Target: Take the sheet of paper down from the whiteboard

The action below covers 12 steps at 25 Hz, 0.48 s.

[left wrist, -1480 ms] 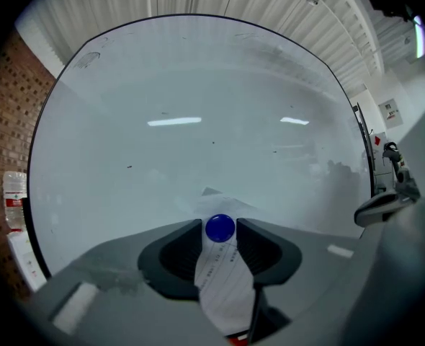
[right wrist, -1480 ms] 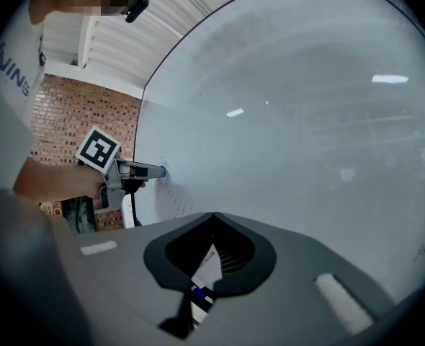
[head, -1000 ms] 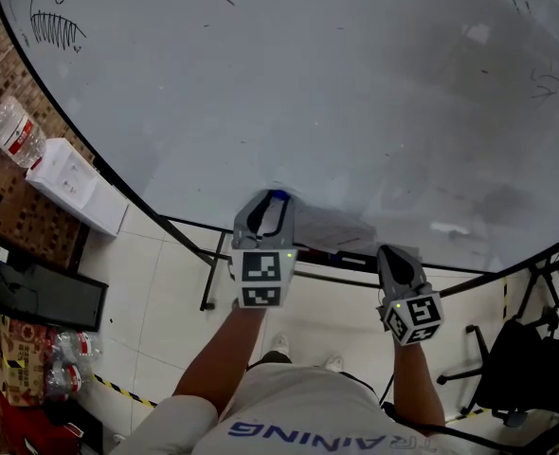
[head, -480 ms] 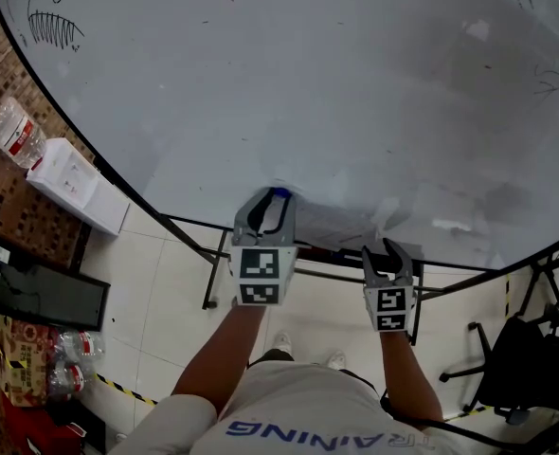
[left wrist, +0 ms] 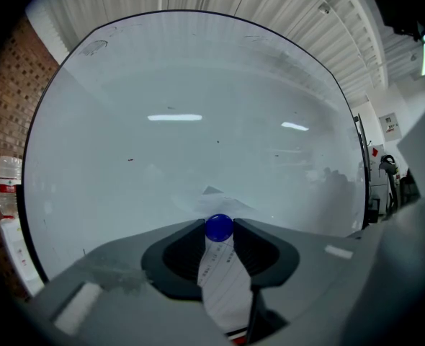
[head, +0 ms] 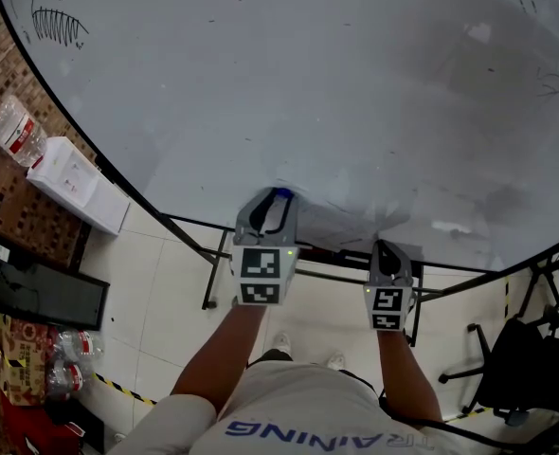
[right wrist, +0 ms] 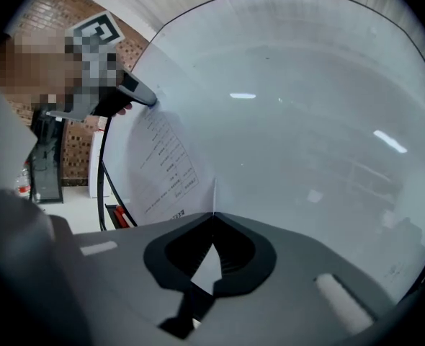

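The whiteboard (head: pixel 289 74) fills the head view. A printed sheet of paper (head: pixel 332 224) hangs low on it. In the right gripper view the sheet (right wrist: pixel 166 164) curls off the board. My left gripper (head: pixel 272 202) is at the sheet's top, its jaws closed on a round blue magnet (left wrist: pixel 219 227), with the paper (left wrist: pixel 223 280) running down between the fingers. My right gripper (head: pixel 386 249) sits lower right. There its jaws (right wrist: pixel 213 216) are shut on the sheet's free edge, and the paper passes back through them.
A water bottle (head: pixel 12 131) and a white box (head: pixel 76 186) stand left of the board. A black case (head: pixel 38 292) and bottles (head: pixel 57 363) lie on the floor at the left. The board's stand leg (head: pixel 211 273) is below, and a black chair (head: pixel 526 358) is at the right.
My right gripper moved down and left, rolled upright, opened, then shut on the paper's edge. The left gripper stayed on the magnet.
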Available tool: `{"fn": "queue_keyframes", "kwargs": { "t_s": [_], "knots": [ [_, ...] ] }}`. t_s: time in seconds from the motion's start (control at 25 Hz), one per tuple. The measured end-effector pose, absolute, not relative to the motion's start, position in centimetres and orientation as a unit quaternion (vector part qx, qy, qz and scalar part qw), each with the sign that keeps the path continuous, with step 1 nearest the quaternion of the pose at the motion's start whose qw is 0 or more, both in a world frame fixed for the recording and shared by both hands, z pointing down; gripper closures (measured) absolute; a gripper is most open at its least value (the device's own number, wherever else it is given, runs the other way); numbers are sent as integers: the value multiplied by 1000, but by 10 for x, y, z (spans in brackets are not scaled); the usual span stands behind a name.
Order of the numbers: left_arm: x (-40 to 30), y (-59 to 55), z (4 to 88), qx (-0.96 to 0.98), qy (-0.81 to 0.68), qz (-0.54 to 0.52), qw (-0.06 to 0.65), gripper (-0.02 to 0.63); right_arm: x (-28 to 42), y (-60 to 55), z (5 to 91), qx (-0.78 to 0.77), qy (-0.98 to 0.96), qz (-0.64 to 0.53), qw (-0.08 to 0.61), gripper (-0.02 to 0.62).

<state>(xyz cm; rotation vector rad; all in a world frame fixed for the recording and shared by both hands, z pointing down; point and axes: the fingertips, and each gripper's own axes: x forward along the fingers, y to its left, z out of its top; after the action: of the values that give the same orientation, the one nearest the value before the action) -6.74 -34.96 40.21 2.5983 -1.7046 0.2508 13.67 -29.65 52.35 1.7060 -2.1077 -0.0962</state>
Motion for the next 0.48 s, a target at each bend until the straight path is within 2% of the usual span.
{"fn": "queue_keyframes", "kwargs": {
  "t_s": [0.48],
  "knots": [
    [-67,-349,403,833,-547,80,17,476,142,-292,518,594,-778,-26,201,588]
  ]
}}
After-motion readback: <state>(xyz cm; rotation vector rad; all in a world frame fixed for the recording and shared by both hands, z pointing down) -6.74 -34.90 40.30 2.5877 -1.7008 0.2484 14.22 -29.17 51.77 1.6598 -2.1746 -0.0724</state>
